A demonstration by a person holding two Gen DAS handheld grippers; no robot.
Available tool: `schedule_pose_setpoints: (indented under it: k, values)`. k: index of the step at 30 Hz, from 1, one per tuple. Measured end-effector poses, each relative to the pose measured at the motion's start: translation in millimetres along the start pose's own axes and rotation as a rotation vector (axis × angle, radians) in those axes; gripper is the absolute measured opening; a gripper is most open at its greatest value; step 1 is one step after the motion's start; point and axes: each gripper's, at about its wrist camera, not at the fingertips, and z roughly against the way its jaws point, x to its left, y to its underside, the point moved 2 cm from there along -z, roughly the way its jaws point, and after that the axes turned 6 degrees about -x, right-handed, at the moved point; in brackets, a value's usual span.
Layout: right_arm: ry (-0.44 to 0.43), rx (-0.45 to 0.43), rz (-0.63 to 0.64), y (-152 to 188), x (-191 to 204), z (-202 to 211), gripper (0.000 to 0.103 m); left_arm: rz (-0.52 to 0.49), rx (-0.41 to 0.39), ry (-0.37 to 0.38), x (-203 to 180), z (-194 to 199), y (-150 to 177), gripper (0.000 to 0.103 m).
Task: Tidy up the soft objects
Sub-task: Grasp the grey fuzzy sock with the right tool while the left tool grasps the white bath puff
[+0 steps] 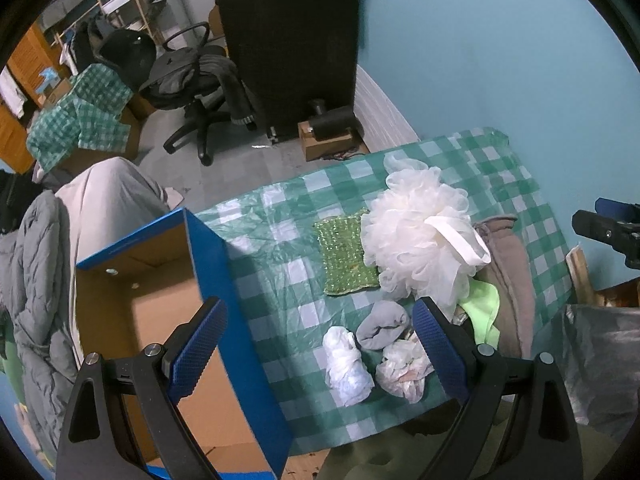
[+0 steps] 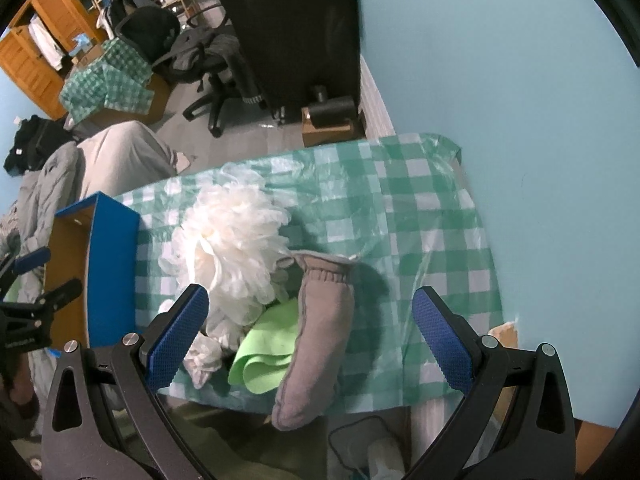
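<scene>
Box: blue cardboard box [image 1: 224,280] at the table's left edge, open on top, brown inside, nothing seen in it.
Soft things: white mesh pouf [image 1: 420,236] mid-table; green beaded pad [image 1: 346,256] touching its left side; grey-brown mitten [image 2: 316,336] and light green cloth [image 2: 264,360] to its right; grey sock roll [image 1: 382,326] and two crumpled white bags [image 1: 346,364] near the front edge.
Surface: green-and-white checked cover [image 1: 280,248], creased, against a pale blue wall [image 1: 500,60].
Room: office chair [image 1: 196,88], dark cabinet [image 1: 292,40], wooden shelving behind; grey bedding at left.
Left gripper [image 1: 320,344]: fingers spread wide, empty, above the bags and box wall.
Right gripper [image 2: 310,338]: fingers spread wide, empty, over mitten and cloth.
</scene>
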Motion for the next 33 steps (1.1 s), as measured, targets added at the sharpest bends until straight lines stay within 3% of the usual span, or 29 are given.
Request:
schedule_pose_setpoints:
  k: [26,33]
  values:
    - [-0.004,0.219,-0.012,44.7,-22.1,-106.9,0.101,-0.065,0.128,0.076,-64.1,-70.0,1.0,0.095]
    - [-0.017,0.252,-0.009,46.4,-30.7,-118.4,0.091,-0.081,0.150,0.069,-75.7,-79.2,0.0,0.095]
